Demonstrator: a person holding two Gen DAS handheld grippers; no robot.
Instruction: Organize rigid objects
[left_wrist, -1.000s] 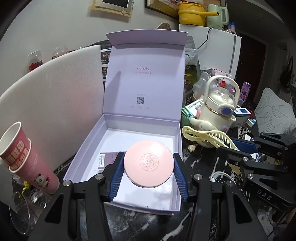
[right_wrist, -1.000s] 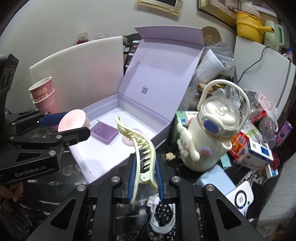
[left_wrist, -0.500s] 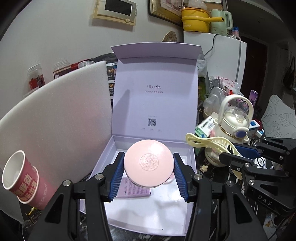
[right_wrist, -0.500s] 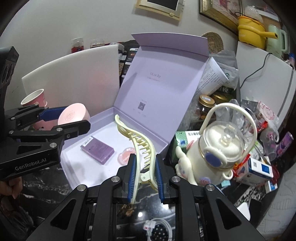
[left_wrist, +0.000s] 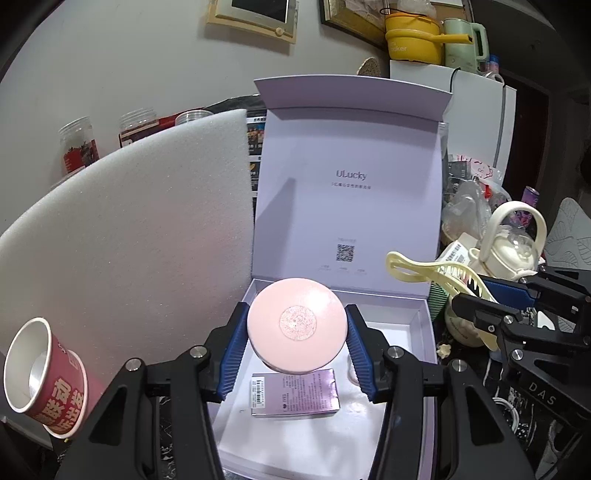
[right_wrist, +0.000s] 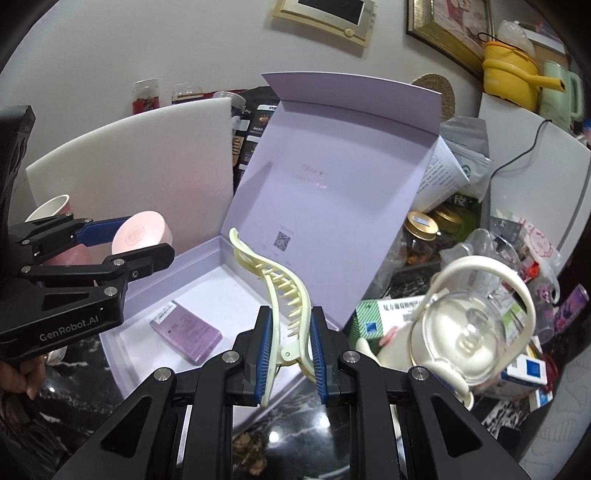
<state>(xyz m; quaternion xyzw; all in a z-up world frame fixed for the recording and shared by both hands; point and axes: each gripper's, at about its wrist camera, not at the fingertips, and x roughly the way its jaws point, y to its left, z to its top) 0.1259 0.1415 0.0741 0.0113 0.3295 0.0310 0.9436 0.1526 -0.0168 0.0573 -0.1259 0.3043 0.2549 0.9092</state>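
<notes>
1. Cluttered dark marble counter (right_wrist: 303, 424) carries everything: a white foam board (left_wrist: 147, 221) at 9 o'clock of the scene, a teapot (right_wrist: 465, 332), jars and cartons crowding 3 o'clock.
2. Open lilac gift box (left_wrist: 417, 332) sits centre, its lid (left_wrist: 351, 177) standing upright at 12 o'clock. A purple carton (left_wrist: 295, 391) already lies on its floor. Risk: either load brushing that lid or the near wall could tip or shove the light box.
3. Round pink compact (left_wrist: 297, 325) is clamped flat across its rim by the left gripper (left_wrist: 297, 332), one finger at 9 o'clock and one at 3 o'clock of the disc. It hangs above the box floor, over the purple carton. Risk: a smooth round edge offers little bite, so it may slip, and letting go here would land it on the carton, not flat on the floor.
4. Cream hair claw (right_wrist: 280, 291) is pinched at its hinge end by the right gripper (right_wrist: 288, 354), fingers closed tight on it; the toothed length juts toward 12 o'clock, over the box's near wall. Risk: the long overhang could pivot in the grip, or its teeth could snag the wall or strike the teapot beside it.
</notes>
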